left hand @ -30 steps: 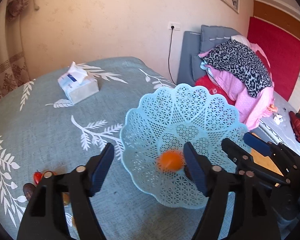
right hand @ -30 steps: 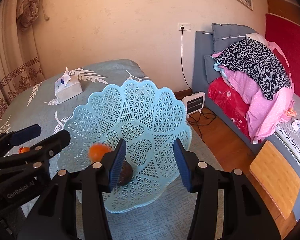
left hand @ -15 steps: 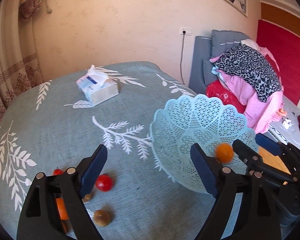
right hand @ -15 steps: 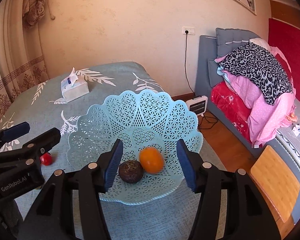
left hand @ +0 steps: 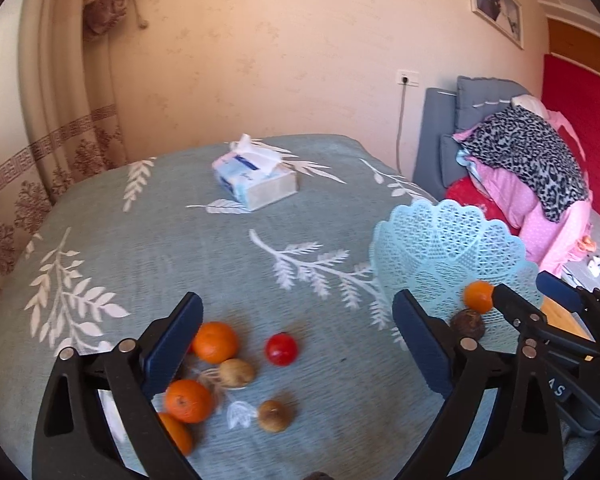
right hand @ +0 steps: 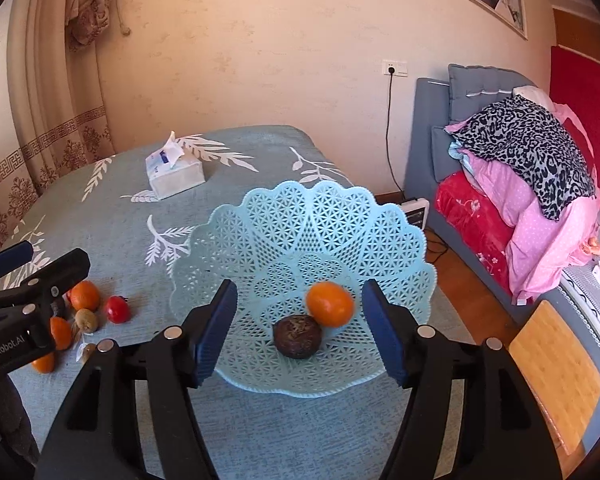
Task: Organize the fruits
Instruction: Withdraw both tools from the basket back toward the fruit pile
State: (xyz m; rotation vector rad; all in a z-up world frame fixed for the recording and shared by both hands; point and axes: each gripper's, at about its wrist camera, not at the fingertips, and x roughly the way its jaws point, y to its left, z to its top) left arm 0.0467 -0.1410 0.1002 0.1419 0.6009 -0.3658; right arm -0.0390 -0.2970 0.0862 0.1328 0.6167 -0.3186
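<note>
Both grippers' jaws had just been opening, empty: left gripper (left hand: 296,344) swung from the basket (right hand: 380,208) toward loose fruit, right gripper (right hand: 300,328) released over the basketed orange (right hand: 330,304).

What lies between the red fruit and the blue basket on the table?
Only bare leaf-print cloth separates the red fruit from the blue basket, seen in the left wrist view.

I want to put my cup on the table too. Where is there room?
Bare cloth lies between the tissue box, the blue basket and the loose fruit. It is crowded near the left gripper, where oranges, a tomato and brown fruits cluster. The basket already holds an orange and a dark fruit.
</note>
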